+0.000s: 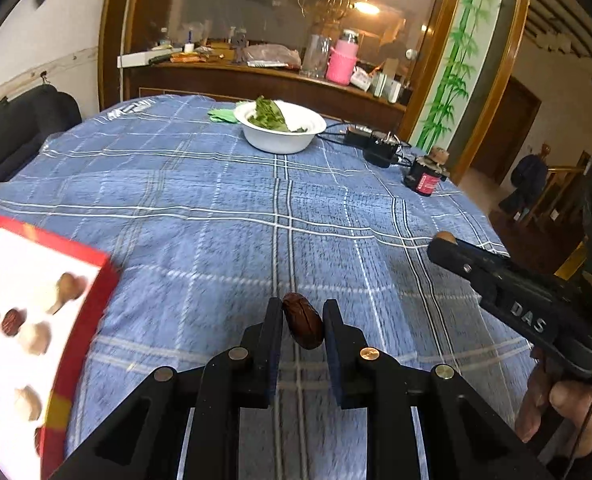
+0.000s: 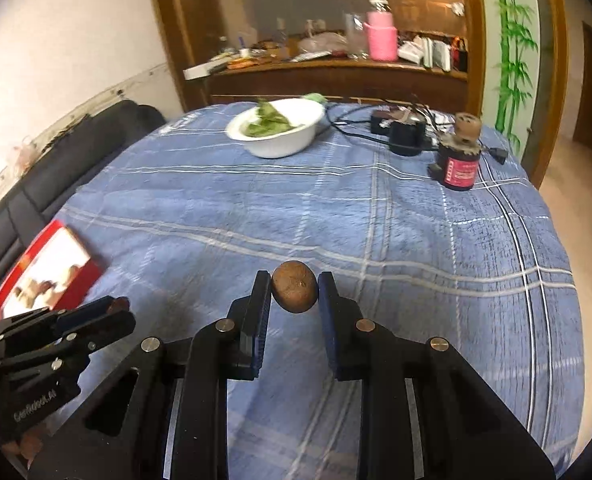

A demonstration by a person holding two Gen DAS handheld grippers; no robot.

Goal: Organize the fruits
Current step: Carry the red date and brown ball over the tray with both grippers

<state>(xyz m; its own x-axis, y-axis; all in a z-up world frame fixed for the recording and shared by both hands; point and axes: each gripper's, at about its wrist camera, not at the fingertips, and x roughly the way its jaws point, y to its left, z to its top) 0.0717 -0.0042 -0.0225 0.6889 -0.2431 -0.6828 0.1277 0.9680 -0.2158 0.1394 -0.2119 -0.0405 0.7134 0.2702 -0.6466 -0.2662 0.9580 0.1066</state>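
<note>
My left gripper [image 1: 303, 312] is shut on a dark red date [image 1: 303, 326], held above the blue checked tablecloth [image 1: 232, 208]. My right gripper [image 2: 295, 284] is shut on a round brown fruit [image 2: 295, 286], also above the cloth. The right gripper shows at the right in the left wrist view [image 1: 442, 240]; the left gripper shows at the lower left in the right wrist view [image 2: 116, 308]. A red-rimmed white tray [image 1: 108, 276] at the left holds several dates and pale fruits; it also shows in the right wrist view [image 2: 92, 272].
A white bowl [image 1: 280, 140] with green leaves stands at the far side of the table. Black adapters with cables [image 1: 376, 148] and a small dark jar [image 1: 426, 178] lie at the far right. A dark sofa [image 2: 76, 148] is left of the table.
</note>
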